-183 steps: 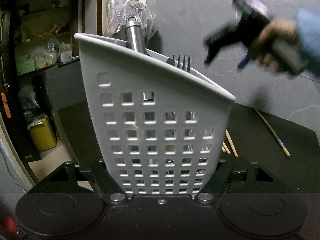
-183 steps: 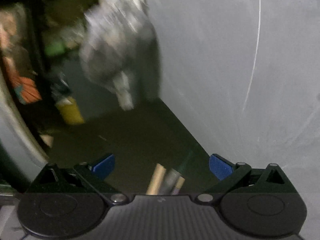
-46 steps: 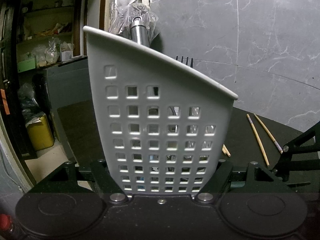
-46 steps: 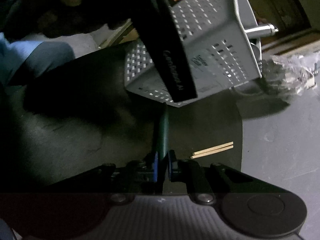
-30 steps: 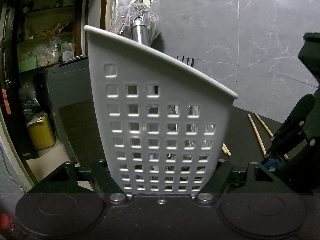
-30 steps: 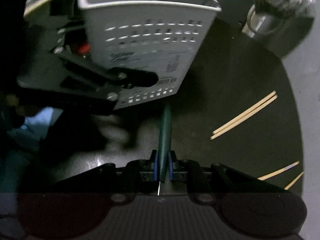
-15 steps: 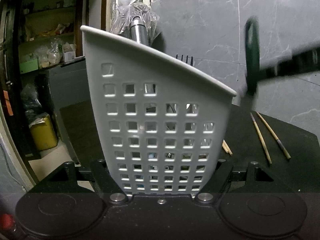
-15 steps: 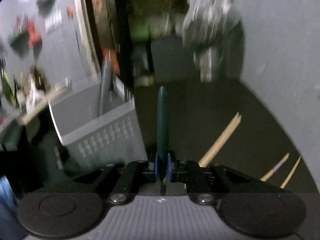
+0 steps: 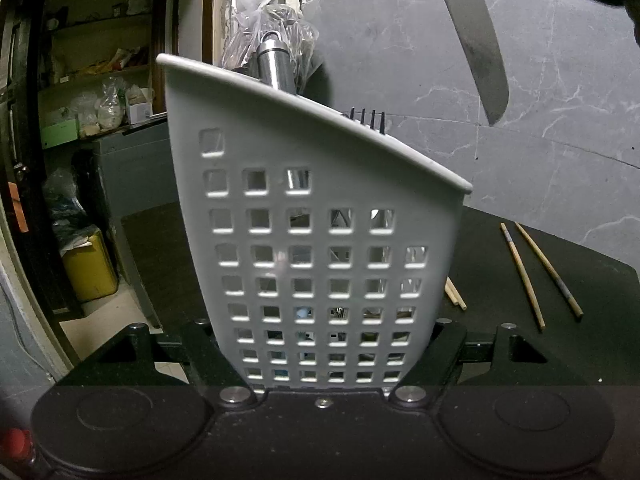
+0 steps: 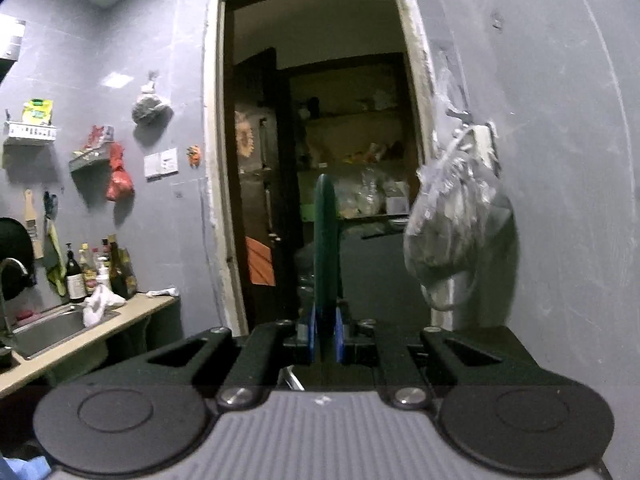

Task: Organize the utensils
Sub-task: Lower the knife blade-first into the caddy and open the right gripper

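While the left gripper clamps the white perforated utensil caddy upright near the black table's left edge, the step in hand looks like loading a knife. Its blade hangs point-down above the caddy's right side, green handle pinched tight in the right gripper. Next: lower it, probably beside the fork tines. Chopsticks lie toward the right edge.
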`<state>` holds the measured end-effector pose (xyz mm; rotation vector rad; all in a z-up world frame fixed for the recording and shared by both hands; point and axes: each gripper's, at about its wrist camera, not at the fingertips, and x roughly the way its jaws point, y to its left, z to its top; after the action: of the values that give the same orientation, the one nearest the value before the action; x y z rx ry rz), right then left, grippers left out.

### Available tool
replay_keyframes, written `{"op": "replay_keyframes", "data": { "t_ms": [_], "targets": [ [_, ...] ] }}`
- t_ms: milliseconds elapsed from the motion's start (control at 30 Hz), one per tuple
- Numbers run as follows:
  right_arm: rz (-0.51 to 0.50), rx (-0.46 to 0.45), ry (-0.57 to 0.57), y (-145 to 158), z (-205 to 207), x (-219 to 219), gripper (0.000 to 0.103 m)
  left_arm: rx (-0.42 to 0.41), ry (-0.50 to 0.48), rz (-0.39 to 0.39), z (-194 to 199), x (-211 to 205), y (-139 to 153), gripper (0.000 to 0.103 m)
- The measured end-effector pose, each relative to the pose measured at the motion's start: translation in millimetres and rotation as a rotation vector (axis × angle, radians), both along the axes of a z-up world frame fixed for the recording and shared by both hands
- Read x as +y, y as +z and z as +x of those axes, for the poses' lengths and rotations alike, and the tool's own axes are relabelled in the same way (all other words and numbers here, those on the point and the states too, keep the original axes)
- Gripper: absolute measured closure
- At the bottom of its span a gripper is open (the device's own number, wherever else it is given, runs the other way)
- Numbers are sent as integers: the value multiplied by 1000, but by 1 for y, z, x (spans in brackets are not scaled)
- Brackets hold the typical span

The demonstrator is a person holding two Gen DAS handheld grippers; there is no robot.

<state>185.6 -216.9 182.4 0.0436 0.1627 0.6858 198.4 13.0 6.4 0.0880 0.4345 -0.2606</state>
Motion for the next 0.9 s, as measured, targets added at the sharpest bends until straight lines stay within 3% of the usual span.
{"op": "replay_keyframes", "data": {
  "t_ms": [167, 433, 633, 900],
  "targets": [
    [3, -17, 60, 8, -3, 19, 92, 0, 0, 0, 0, 0, 0, 27],
    [58, 16, 163, -9, 4, 43, 92, 0, 1, 2, 0, 0, 1, 27],
    [30, 45, 172, -33, 9, 55, 92, 0, 0, 4, -1, 0, 1, 27],
    [-81, 3, 142, -71, 3, 73, 92, 1, 0, 7, -1, -1, 1, 27]
  ]
}}
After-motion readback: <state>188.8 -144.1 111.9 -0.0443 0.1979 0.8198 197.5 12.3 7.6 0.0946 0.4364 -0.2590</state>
